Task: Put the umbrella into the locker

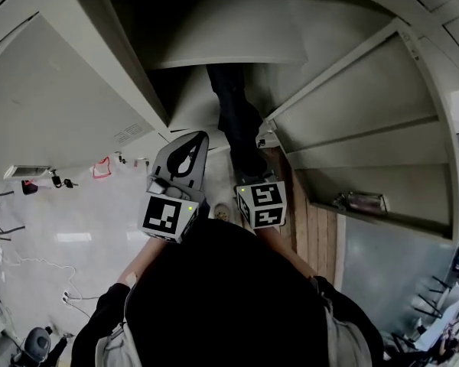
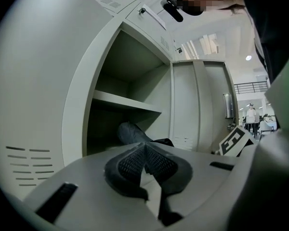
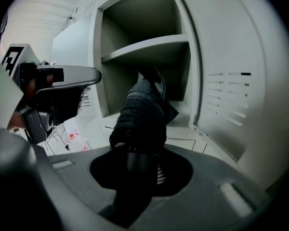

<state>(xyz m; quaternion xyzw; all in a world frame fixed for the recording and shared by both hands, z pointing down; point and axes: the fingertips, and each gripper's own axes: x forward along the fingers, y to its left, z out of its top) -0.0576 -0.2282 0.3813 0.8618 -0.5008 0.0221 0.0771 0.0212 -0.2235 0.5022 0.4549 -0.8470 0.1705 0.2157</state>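
A folded black umbrella (image 1: 237, 121) reaches from my right gripper (image 1: 250, 177) into the open grey locker (image 1: 214, 52). In the right gripper view the umbrella (image 3: 142, 114) points under the locker's shelf (image 3: 144, 44) into the lower compartment, and its handle sits between the jaws of the right gripper (image 3: 137, 160), which is shut on it. My left gripper (image 1: 185, 159) hovers just left of the umbrella before the locker's opening. Its pads (image 2: 135, 160) meet at the tips with nothing between them. From that side the umbrella (image 2: 130, 133) shows below the shelf (image 2: 127, 102).
The locker's door (image 1: 61, 105) swings out to the left, and a second door with a handle (image 1: 363, 201) stands to the right. Wooden boards (image 1: 310, 228) run along the floor on the right. Small red items (image 1: 101, 167) and cables lie on the pale floor at the left.
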